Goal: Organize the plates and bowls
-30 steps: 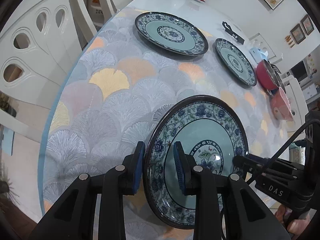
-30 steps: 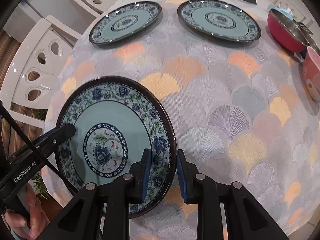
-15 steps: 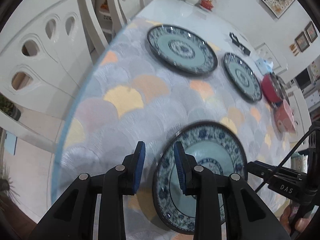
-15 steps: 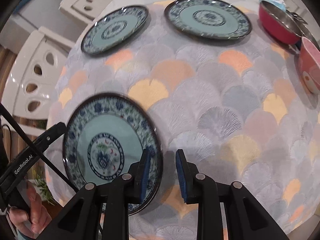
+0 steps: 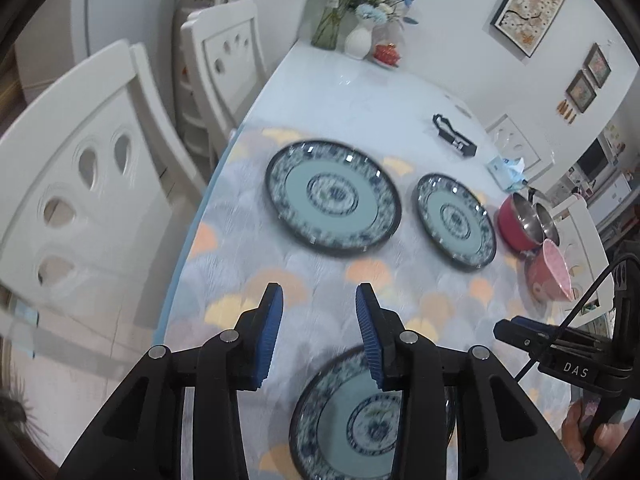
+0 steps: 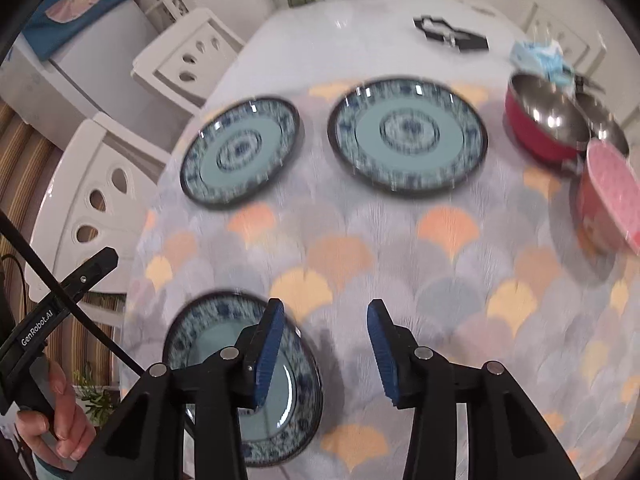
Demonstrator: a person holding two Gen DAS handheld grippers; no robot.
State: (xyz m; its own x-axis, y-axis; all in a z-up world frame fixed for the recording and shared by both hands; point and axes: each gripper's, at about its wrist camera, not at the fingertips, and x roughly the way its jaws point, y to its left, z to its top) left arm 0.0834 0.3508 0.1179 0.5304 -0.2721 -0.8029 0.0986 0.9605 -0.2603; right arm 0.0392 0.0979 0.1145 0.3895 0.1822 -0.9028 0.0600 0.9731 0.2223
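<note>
Both grippers are hovering over a dining table (image 6: 360, 32) covered by a fan-patterned cloth (image 6: 400, 264); the left gripper (image 5: 319, 336) is pointing up the frame with its blue pads (image 5: 272, 332) spread wide, gripping nothing, while the near plate (image 5: 332, 420) is lying flat at the bottom centre, partly under its right finger; the right gripper (image 6: 325, 350) is likewise standing spread and empty, the same near plate (image 6: 208, 344) sitting lower left behind its left finger; two more plates are resting side by side mid-frame, the left plate (image 6: 240, 150) and the right plate (image 6: 406, 134) close but apart; a red pot (image 6: 540, 128) and a pink bowl (image 6: 612, 196) are crowding the right edge.
</note>
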